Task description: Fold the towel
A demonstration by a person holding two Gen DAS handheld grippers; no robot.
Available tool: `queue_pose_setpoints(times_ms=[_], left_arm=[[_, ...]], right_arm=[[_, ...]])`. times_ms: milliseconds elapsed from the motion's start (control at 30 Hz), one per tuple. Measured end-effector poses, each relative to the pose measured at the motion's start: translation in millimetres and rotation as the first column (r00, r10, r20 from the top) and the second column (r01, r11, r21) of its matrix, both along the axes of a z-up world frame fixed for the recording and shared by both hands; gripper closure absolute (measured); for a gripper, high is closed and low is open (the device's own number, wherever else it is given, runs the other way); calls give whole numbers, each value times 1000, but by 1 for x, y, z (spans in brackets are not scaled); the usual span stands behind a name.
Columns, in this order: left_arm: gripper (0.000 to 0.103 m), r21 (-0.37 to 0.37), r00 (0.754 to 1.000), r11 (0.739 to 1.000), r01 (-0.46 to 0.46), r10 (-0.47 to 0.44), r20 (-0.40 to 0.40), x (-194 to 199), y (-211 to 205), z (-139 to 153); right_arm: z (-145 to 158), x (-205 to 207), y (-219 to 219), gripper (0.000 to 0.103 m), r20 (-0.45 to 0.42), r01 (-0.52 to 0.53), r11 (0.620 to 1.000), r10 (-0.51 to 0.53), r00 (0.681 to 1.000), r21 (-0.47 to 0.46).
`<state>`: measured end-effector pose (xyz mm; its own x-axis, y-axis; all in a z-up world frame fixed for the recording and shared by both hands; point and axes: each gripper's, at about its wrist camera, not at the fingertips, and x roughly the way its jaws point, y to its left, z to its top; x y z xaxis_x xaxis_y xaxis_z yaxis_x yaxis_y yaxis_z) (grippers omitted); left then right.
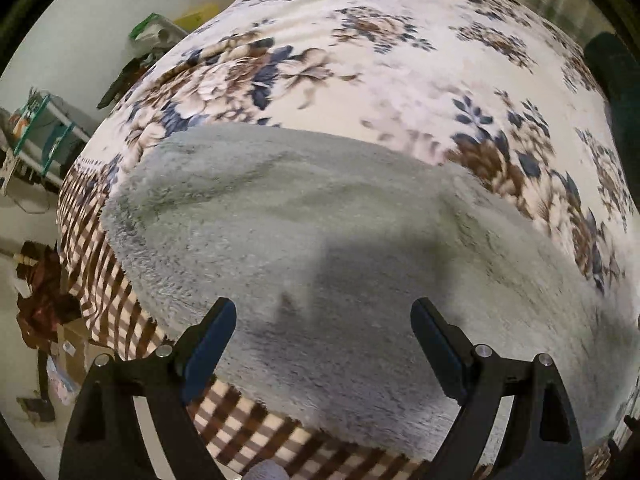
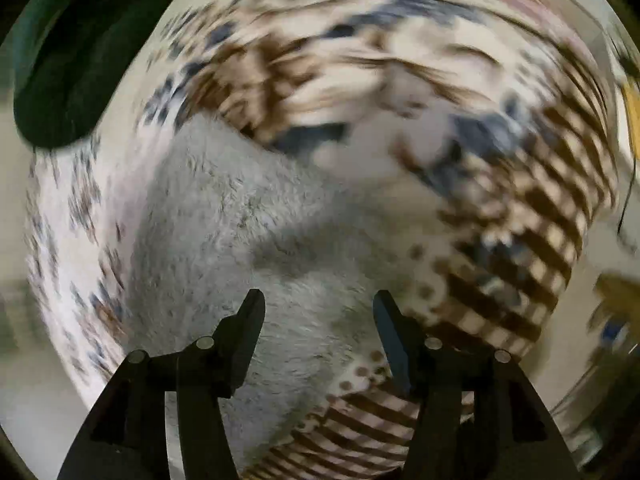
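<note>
Nearest to us, our left gripper (image 1: 323, 330) hangs with its jaws wide apart and nothing between them. Our right gripper (image 2: 319, 322) also stands apart, narrower, and grips nothing. Under both lies the grey towel (image 1: 304, 216), spread flat on the flowered bedcover (image 1: 400, 60). Further away the checked border (image 1: 104, 264) hangs at the edge; the right wrist view is blurred.

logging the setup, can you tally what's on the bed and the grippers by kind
grey towel: 1
floral bed cover: 1
grippers: 2, the left gripper and the right gripper, both open above the towel
total: 4
</note>
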<state>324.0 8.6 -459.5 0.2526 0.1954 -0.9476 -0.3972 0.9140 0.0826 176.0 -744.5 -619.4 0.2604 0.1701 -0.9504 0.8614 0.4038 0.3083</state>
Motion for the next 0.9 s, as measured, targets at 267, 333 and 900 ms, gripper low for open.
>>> queue_pose_setpoints(times_ms=[267, 333, 900], left_arm=[[14, -3, 998, 1000, -3, 3, -55, -4, -7, -11], [14, -6, 998, 1000, -2, 2, -70, -6, -5, -14], [14, -36, 994, 994, -108, 106, -38, -28, 69, -2]], right_arm=[[-31, -30, 25, 45, 153, 151, 972, -180, 972, 181], [-42, -21, 33, 81, 131, 149, 976, -170, 977, 158], [19, 3, 142, 45, -11, -155, 988, 155, 988, 14]])
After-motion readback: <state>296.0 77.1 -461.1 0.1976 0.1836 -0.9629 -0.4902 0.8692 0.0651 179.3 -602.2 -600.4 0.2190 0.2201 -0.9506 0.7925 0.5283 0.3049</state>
